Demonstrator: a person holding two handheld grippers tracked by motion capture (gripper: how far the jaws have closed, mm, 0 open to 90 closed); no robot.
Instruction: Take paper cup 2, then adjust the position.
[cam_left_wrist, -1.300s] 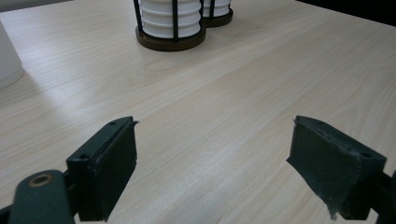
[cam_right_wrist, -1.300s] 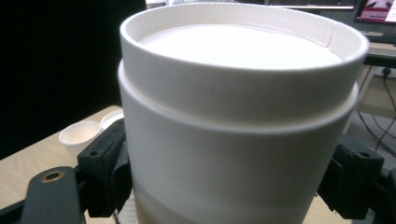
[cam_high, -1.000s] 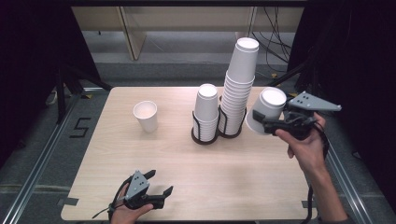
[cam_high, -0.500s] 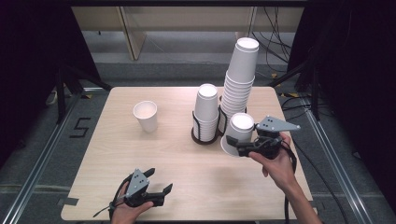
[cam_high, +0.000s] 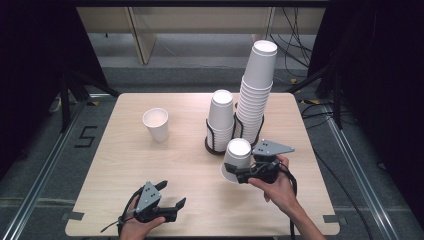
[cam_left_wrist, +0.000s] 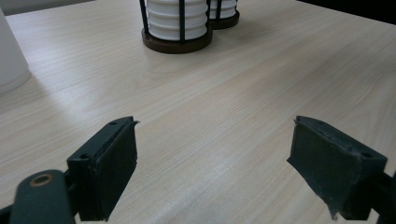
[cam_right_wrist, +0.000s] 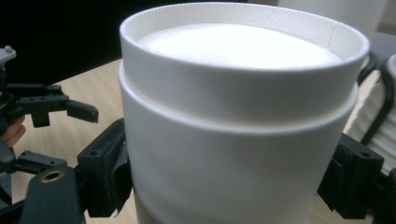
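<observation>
My right gripper clamps an upturned white paper cup just before the black wire cup rack; squeezing may crumple it. Left gripper gapes, idle.

Left hand: enters from the bottom edge of the high view, wrapped around the left gripper low over the near edge of the table; jaws stand wide apart with bare wood between them, pointing to the right and slightly away. Right hand: forearm reaching in from the lower right, gripping the right gripper, which points leftward; its jaws are closed against both sides of an upside-down white paper cup, grey triangular plate on top.
</observation>
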